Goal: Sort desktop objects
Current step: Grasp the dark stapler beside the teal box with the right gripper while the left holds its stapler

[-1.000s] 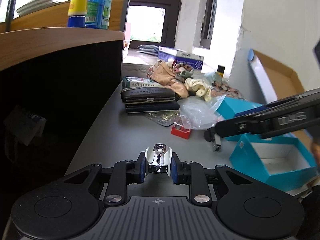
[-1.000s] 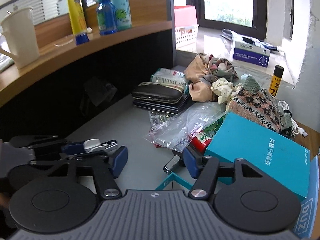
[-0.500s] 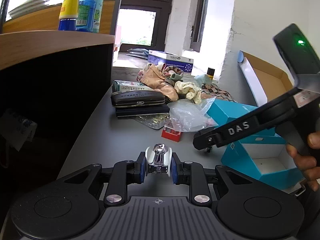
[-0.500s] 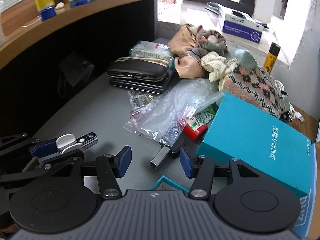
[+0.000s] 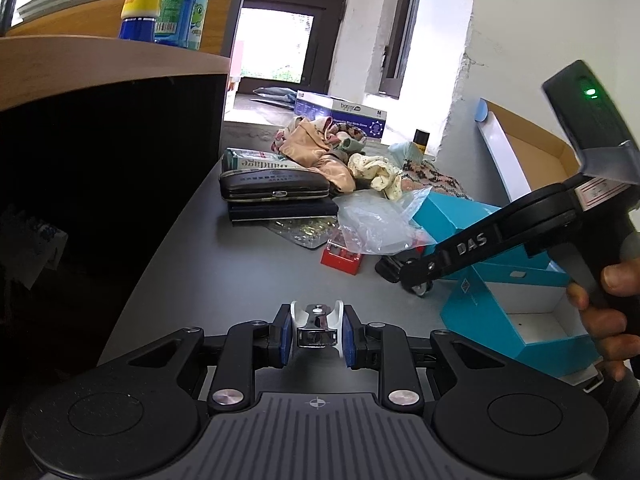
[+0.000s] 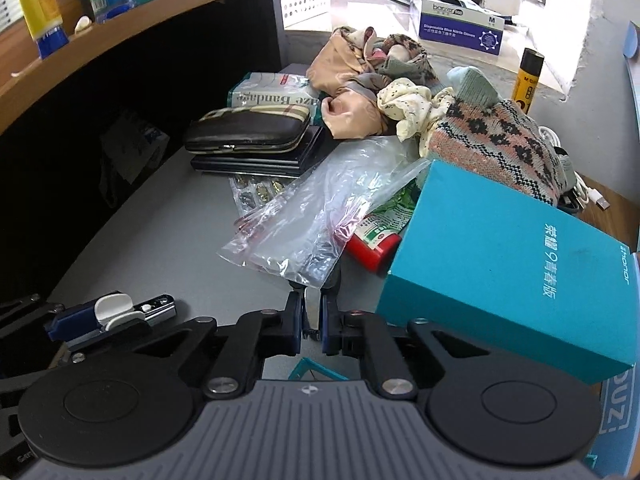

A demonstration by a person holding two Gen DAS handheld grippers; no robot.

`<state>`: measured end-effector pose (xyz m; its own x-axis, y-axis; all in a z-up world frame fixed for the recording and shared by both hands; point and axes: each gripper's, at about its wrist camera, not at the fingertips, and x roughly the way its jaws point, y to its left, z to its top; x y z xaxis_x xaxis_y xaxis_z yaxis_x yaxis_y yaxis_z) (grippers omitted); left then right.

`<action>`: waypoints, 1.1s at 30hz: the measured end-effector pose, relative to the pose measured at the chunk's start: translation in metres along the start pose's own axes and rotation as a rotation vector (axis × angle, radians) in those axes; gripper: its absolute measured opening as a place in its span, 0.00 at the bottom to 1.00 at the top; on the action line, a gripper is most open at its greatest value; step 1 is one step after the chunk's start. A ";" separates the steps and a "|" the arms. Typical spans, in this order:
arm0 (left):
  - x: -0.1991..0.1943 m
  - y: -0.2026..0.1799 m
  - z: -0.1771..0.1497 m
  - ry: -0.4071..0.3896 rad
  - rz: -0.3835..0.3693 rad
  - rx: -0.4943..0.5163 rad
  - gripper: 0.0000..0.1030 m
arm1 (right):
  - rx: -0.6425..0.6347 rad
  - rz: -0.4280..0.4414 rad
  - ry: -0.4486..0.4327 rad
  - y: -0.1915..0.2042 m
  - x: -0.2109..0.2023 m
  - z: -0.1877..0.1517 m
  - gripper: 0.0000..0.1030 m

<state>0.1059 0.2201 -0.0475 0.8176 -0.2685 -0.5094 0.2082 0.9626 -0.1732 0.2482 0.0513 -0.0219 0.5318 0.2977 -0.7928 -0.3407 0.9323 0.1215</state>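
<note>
My left gripper point(image 5: 316, 330) is shut on a white and chrome nail clipper point(image 5: 316, 320), held just above the grey desk point(image 5: 248, 280); it also shows at the lower left of the right wrist view, nail clipper point(image 6: 120, 308). My right gripper point(image 6: 312, 316) points steeply down at a small black and metal stapler point(image 6: 311, 306) lying beside the teal box lid point(image 6: 508, 264). Its jaws are closing, with the stapler between them and the pads against its sides. In the left wrist view the right gripper point(image 5: 404, 276) reaches in from the right, a hand point(image 5: 608, 308) on its handle.
An open teal box point(image 5: 532, 320) stands near right. A clear plastic bag point(image 6: 320, 216), a red packet point(image 6: 372, 250), a black case point(image 6: 248, 132) on flat wallets, blister packs and a pile of clothes point(image 6: 368, 76) crowd the far desk. A wooden shelf point(image 5: 100, 56) overhangs left.
The right gripper came down toward the stapler and its jaws went from wide apart to nearly together around it. The left gripper kept still with the nail clipper.
</note>
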 end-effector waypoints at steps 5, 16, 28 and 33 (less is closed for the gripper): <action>-0.001 -0.004 0.000 0.000 0.006 0.001 0.27 | 0.016 0.035 -0.021 -0.005 -0.012 -0.001 0.11; -0.011 -0.019 0.007 -0.015 0.038 0.019 0.27 | 0.028 0.106 -0.095 -0.013 -0.048 -0.003 0.11; -0.028 -0.035 0.023 -0.032 0.073 0.021 0.27 | 0.052 0.162 -0.168 -0.030 -0.086 -0.002 0.10; -0.035 -0.053 0.030 -0.034 0.057 0.034 0.27 | 0.071 0.172 -0.178 -0.047 -0.108 -0.006 0.08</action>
<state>0.0823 0.1795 0.0049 0.8464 -0.2121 -0.4885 0.1782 0.9772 -0.1156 0.2017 -0.0255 0.0541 0.6010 0.4791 -0.6398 -0.3859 0.8749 0.2927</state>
